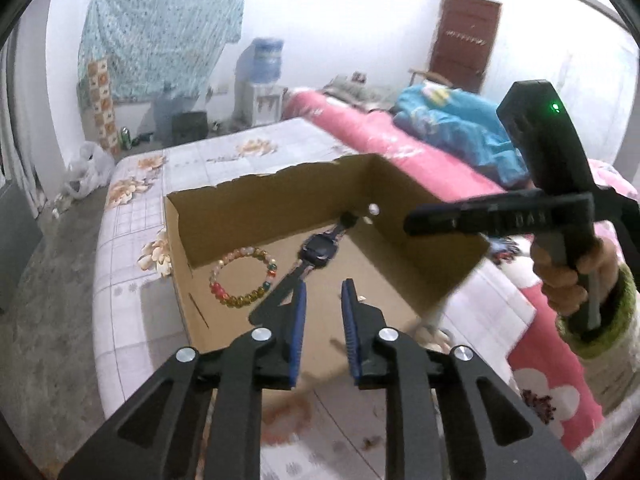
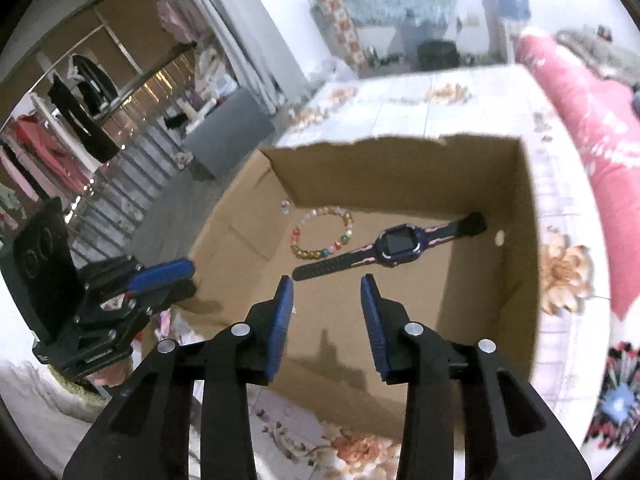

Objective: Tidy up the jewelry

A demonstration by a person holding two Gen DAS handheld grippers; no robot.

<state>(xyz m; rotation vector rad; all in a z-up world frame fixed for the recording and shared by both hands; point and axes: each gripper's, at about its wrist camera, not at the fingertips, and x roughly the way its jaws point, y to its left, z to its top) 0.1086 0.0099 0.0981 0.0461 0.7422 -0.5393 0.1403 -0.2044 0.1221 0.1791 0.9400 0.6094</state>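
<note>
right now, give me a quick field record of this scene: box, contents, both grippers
container: open cardboard box on a floral bedsheet
contents: bead bracelet and watch, both flat on the box floor
arrangement: bracelet and watch side by side, apart
left gripper: open, nothing between the pads, above the near part of the box
right gripper: open, holds nothing, over the box
loose item: one small bead near the box's left wall

In the left wrist view the watch [image 1: 318, 254] has its near strap partly hidden behind a blue finger [image 1: 298, 316]; the cardboard box [image 1: 280, 188] is motion-blurred at its right corner; a small pale thing [image 2: 285, 206] beside the bead bracelet [image 2: 322, 233] is too small to tell.
</note>
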